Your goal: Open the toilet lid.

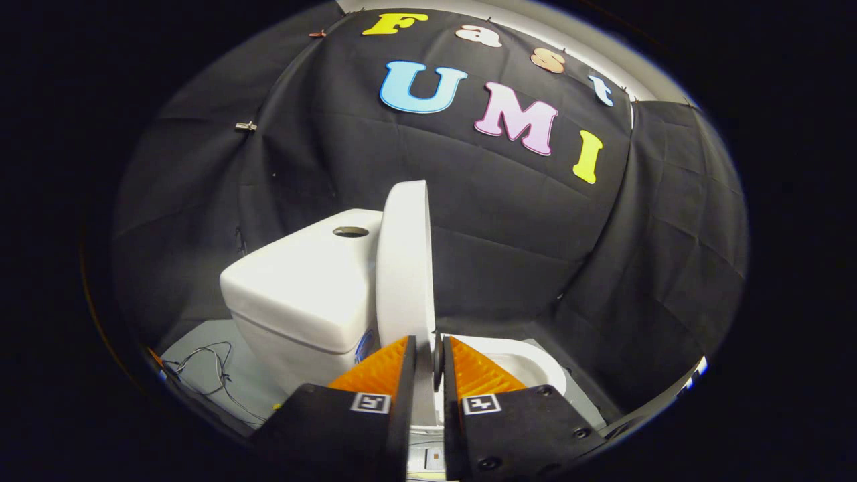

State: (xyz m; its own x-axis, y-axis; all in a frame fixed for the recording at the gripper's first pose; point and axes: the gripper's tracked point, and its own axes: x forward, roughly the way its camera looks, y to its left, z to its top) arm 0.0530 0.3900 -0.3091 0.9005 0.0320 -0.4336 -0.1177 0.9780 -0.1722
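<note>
Most of the job looks done: lid (404, 261) stands near upright beside tank (301, 281), bowl (529, 365) exposed. Tool (428, 355) clenched on lid's edge; release remains.

Toilet lid (404, 261) stands upright, edge-on, dead ahead of the gripper (428, 355), its lower edge between the near-closed fingers. Cistern (301, 288) blocks the left side. Right of the lid, above the bowl (529, 365), passage is open up to the booth wall (656, 268).

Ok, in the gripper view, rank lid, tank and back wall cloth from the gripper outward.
1. Toilet lid: upright, its edge between the fingers of the gripper.
2. Tank: just beyond, left of the lid.
3. Black wall cloth: farthest, behind both.
</note>
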